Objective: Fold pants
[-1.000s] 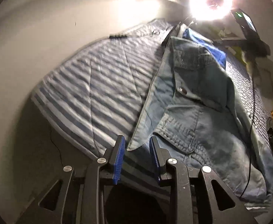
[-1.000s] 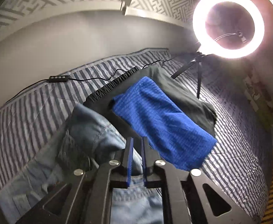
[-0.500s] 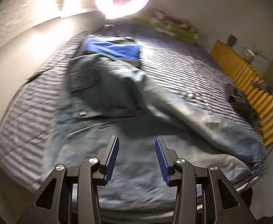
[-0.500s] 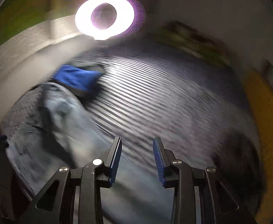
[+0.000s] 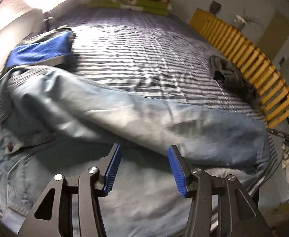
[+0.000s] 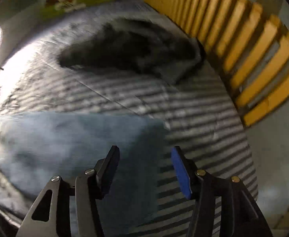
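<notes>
I look down on a wide bed with a grey-and-white striped cover (image 5: 136, 45), and across its near side lie the light blue denim pants (image 5: 124, 110), one leg stretched toward the yellow slatted wooden frame (image 5: 249, 63) at the bed's far edge. A dark grey crumpled garment (image 6: 132, 47) sits on the stripes near that frame, well apart from the pants. A folded bright blue cloth (image 5: 39, 49) lies beside the pants' waist end. My left tongs (image 5: 144, 169) hang over the denim, jaws apart and just been opening, nothing between them. My right tongs (image 6: 144, 169) hover over what seems the leg's hem through the blur, likewise parted, empty, just been opening.
</notes>
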Available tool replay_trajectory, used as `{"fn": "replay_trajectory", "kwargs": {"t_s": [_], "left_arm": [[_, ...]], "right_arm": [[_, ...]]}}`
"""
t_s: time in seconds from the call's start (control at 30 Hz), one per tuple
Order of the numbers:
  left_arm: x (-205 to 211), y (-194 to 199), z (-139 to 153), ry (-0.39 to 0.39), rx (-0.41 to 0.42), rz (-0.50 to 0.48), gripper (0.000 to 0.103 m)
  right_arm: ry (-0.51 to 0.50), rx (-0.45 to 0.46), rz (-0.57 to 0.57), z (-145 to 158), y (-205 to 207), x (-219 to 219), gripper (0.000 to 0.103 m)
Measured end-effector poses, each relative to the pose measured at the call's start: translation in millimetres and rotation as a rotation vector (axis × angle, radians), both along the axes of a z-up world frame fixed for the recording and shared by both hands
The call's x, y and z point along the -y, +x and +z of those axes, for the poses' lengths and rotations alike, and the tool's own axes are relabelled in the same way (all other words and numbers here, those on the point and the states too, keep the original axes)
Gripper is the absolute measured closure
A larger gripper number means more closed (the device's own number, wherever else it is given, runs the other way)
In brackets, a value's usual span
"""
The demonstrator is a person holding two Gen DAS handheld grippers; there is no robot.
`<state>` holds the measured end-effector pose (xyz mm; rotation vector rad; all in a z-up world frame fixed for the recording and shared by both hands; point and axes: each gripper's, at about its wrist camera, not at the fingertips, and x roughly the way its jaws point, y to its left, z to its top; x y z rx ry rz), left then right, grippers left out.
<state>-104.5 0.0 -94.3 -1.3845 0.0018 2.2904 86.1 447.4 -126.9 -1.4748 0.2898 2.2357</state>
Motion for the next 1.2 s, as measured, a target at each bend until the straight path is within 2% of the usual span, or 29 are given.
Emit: {"fn": "replay_trajectory", "kwargs": {"t_s": [0.07,0.17,0.2,0.23,0.27,0.33,0.4,0.5,0.53,0.57,0.63,0.67,0.7,0.8,0.83,0.93,1.03,1.1,1.13,1.17,1.2], "left_arm": [[-17,-5,-6,-0.003,0.017,-0.009,0.045],[-31,-8,-13,-0.014,0.034,-0.015,0.045],[-34,-7,-14,-0.022,0.031,-0.019,0.045],[-36,-7,-16,-0.034,0.027,-0.022,0.045],[-39,-7,-17,-0.046,0.025,-0.025,0.045],[-46,-8,-19,-0.074,0.019,-0.038,0.045],[-50,-9,-19,-0.092,0.009,-0.044,0.045],[-52,-12,-21,-0.094,0.023,-0.058,0.045],[-52,-11,-23,-0.101,0.03,-0.067,0.045],[-52,-11,-25,-0.105,0.033,-0.07,0.045],[-47,-12,-34,-0.108,0.052,-0.073,0.044],[-45,-13,-39,-0.111,0.067,-0.068,0.044],[-41,-14,-45,-0.114,0.08,-0.057,0.044],[-37,-17,-57,-0.116,0.113,-0.053,0.043],[-37,-18,-60,-0.103,0.132,-0.057,0.038],[-45,-25,-66,-0.007,0.197,-0.06,0.022],[-58,-34,-72,0.025,0.218,-0.042,0.022],[-69,-39,-76,0.017,0.211,-0.033,0.03],[-73,-41,-79,0.007,0.21,-0.025,0.055],[-75,-43,-83,-0.002,0.223,-0.014,0.086],[-76,-45,-84,0.003,0.233,-0.007,0.09]], "right_arm": [[-0.069,0.0,-0.023,-16,1,-17,0.047],[-0.169,-0.007,-0.034,-34,-4,-24,0.049],[-0.198,-0.019,-0.025,-36,-7,-20,0.069],[-0.217,-0.029,-0.01,-34,-11,-15,0.083],[-0.228,-0.031,0.014,-32,-16,-9,0.103],[-0.197,-0.06,0.065,-20,-26,7,0.103],[-0.122,-0.109,0.123,4,-35,23,0.103],[-0.069,-0.193,0.162,41,-38,31,0.103],[-0.062,-0.196,0.158,47,-37,31,0.103],[-0.068,-0.188,0.154,51,-33,28,0.1],[-0.116,-0.146,0.15,49,-17,18,0.076],[-0.127,-0.133,0.131,45,-7,13,0.052],[-0.12,-0.126,0.103,40,5,8,0.045],[-0.079,-0.069,0.039,19,39,-4,0.045],[-0.099,-0.048,0.008,9,51,-11,0.045],[-0.201,-0.025,-0.094,-17,74,-30,0.045],[-0.329,-0.039,-0.144,-39,83,-40,0.045],[-0.372,-0.032,-0.119,-49,75,-33,0.045],[-0.383,-0.031,-0.104,-52,71,-28,0.045],[-0.4,-0.039,-0.091,-55,65,-23,0.045],[-0.421,-0.052,-0.079,-56,61,-18,0.057]]}}
